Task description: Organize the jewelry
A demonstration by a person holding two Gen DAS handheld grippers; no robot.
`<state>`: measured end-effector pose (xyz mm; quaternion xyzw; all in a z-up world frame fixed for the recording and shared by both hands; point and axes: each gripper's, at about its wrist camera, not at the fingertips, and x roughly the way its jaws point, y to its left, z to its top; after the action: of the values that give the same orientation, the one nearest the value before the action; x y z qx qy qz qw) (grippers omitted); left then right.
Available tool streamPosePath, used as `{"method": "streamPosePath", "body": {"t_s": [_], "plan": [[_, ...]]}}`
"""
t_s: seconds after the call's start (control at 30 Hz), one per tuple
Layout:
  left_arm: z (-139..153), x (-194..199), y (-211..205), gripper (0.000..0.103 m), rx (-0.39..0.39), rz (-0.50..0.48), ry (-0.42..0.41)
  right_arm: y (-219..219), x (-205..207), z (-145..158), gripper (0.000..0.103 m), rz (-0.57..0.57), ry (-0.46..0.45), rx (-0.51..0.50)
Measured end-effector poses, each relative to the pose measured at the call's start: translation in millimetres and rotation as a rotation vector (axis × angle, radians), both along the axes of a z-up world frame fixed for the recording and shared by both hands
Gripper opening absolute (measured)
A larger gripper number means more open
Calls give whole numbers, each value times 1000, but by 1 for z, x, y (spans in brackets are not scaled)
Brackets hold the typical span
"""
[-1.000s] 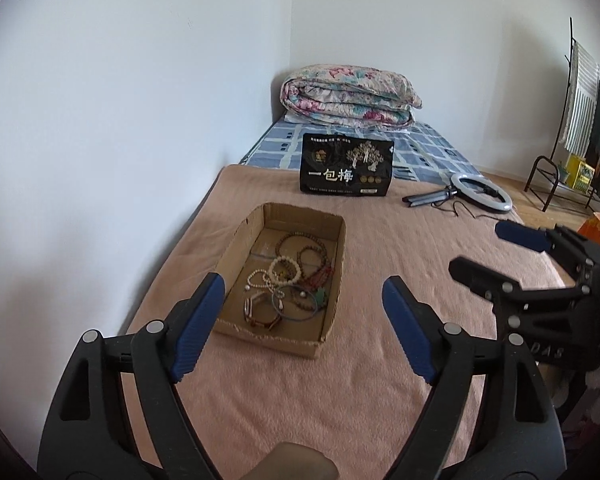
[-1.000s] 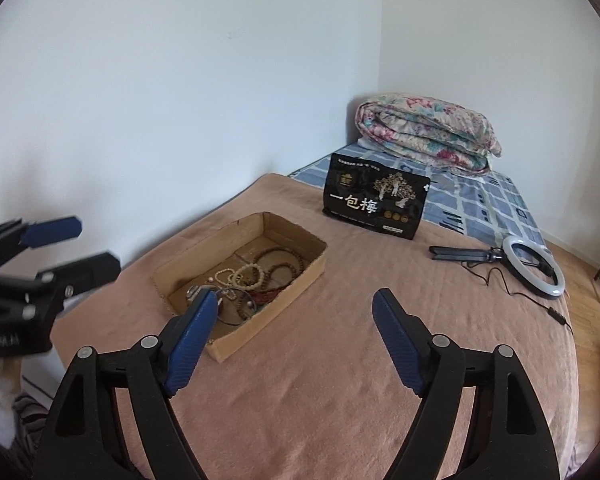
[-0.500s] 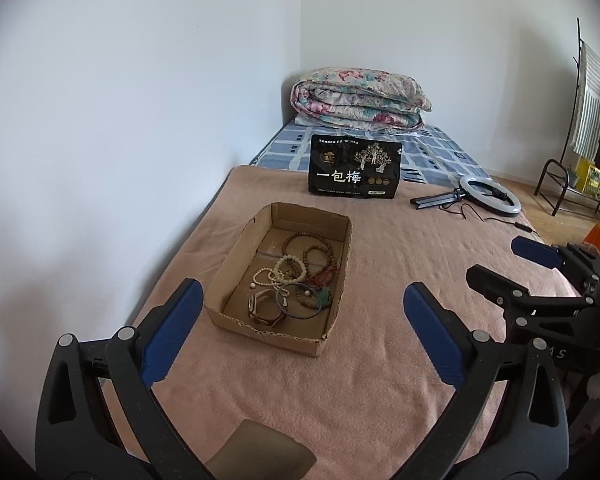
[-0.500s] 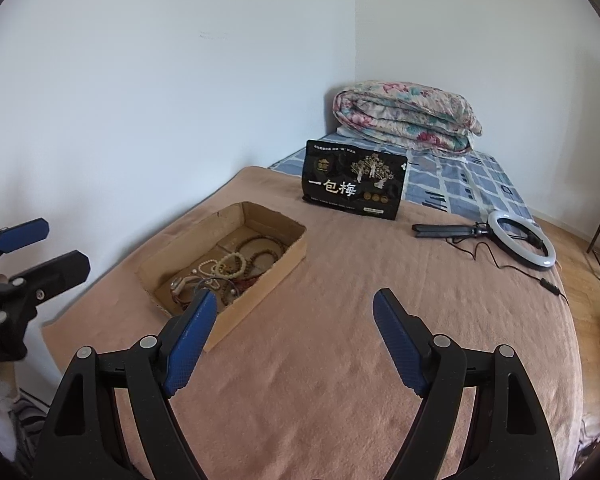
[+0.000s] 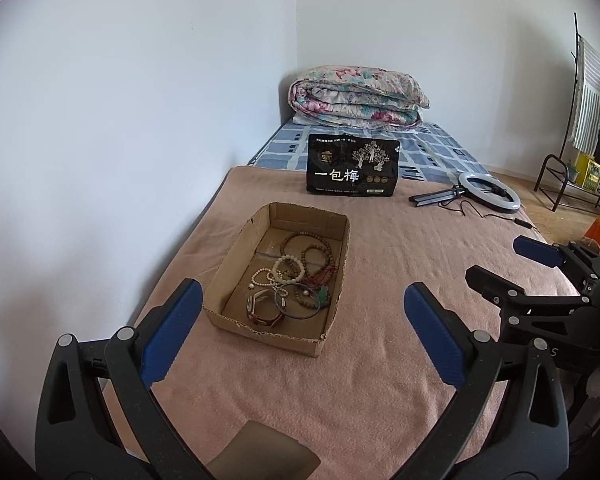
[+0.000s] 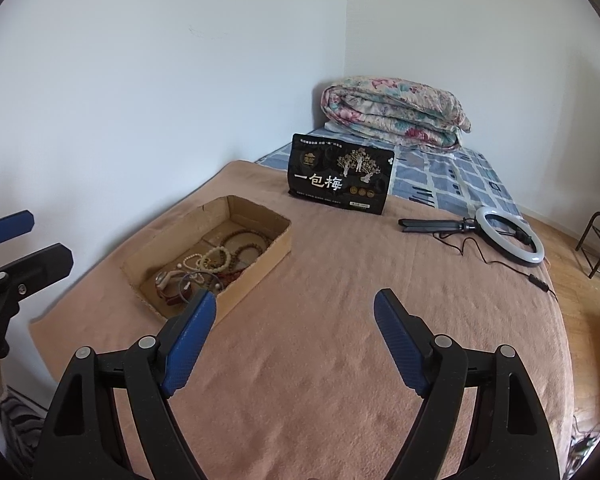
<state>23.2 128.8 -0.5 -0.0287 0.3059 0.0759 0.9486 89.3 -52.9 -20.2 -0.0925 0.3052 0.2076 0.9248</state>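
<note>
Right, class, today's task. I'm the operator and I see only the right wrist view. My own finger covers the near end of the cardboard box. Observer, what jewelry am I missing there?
Observer: A green pendant lies by the cardboard box wall on your side, touching a thin dark bangle.
Operator: I see only an edge of the left gripper. Is it holding anything?
Observer: No. The left gripper is wide open, with nothing between its pads.
Operator: Anything beyond my right edge?
Observer: A striped cloth hangs on a tall rack past the bed.
</note>
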Motion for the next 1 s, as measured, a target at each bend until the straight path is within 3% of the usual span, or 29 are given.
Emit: {"method": "streamPosePath", "body": {"t_s": [1.0], "plan": [[4, -2, 0, 102, 0, 1, -11, -1, 2, -2, 81, 4, 24, 28]]}}
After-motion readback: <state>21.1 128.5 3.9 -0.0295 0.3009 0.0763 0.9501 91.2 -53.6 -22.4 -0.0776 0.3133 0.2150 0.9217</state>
